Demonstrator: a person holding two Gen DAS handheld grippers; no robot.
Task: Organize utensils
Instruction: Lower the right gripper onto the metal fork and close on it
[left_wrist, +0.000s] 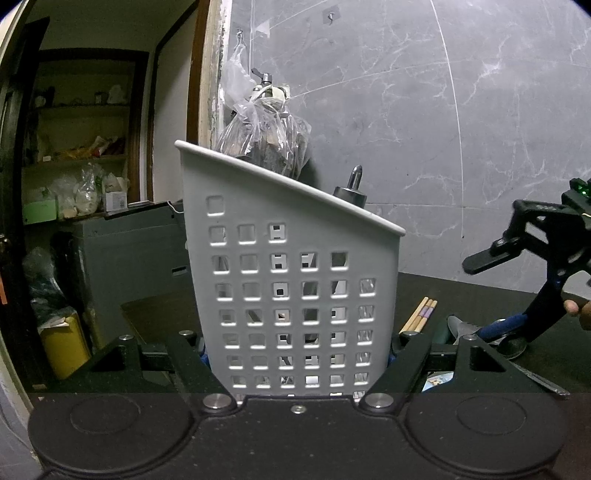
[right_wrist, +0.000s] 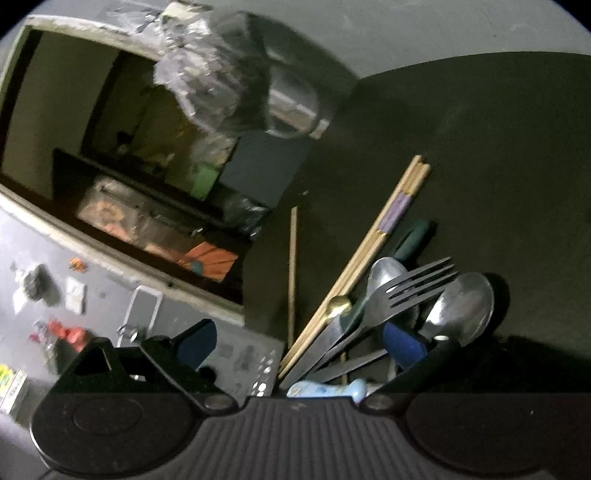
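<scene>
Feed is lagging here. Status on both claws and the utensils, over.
Left claw shut on white caddy, upright. Right claw open over utensil pile, nothing gripped. Chopsticks lie across pile, over.

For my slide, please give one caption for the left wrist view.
Left gripper clamps the white caddy on the dark table; chopsticks lie beside it.

A clear plastic bag (left_wrist: 258, 129) hangs on the grey marble wall (left_wrist: 443, 110) beside a doorway (left_wrist: 92, 166).
</scene>
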